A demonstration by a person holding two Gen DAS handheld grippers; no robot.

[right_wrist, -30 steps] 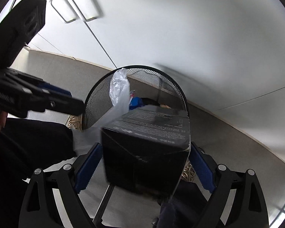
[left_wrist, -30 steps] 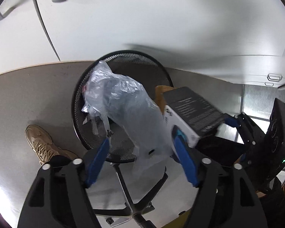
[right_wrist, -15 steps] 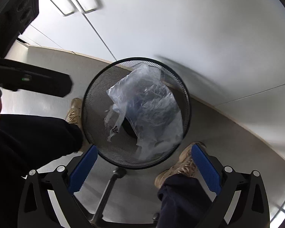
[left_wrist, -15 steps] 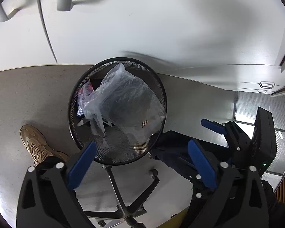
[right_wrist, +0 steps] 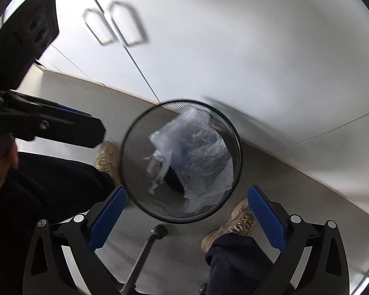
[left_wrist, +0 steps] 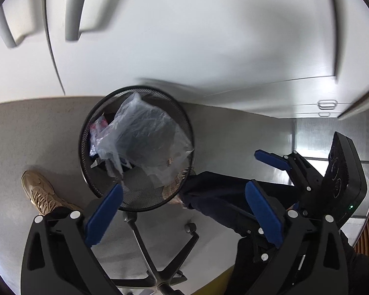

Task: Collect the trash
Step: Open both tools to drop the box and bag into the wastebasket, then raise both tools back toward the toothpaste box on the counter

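- Lying crumpled in the bin [left_wrist: 86, 142], a clear plastic bag [left_wrist: 145, 140], thin and glossy, draped over dark trash; long axis running from the far rim down to the near-right rim.
- Round black wire mesh, standing upright on grey floor [left_wrist: 24, 135] beside white cabinet doors [left_wrist: 184, 36].
- Left gripper [left_wrist: 184, 211] spread wide, blue ribbed pads empty.
- Right gripper [right_wrist: 187, 218] spread wide too, empty, above the near rim.

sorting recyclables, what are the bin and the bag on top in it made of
Bin: looks like black metal mesh with a solid rim; a fine see-through weave shows on its wall, though coated wire or plastic can't be ruled out.
Bag: thin clear plastic film, crinkled and glossy, with dark contents showing through.
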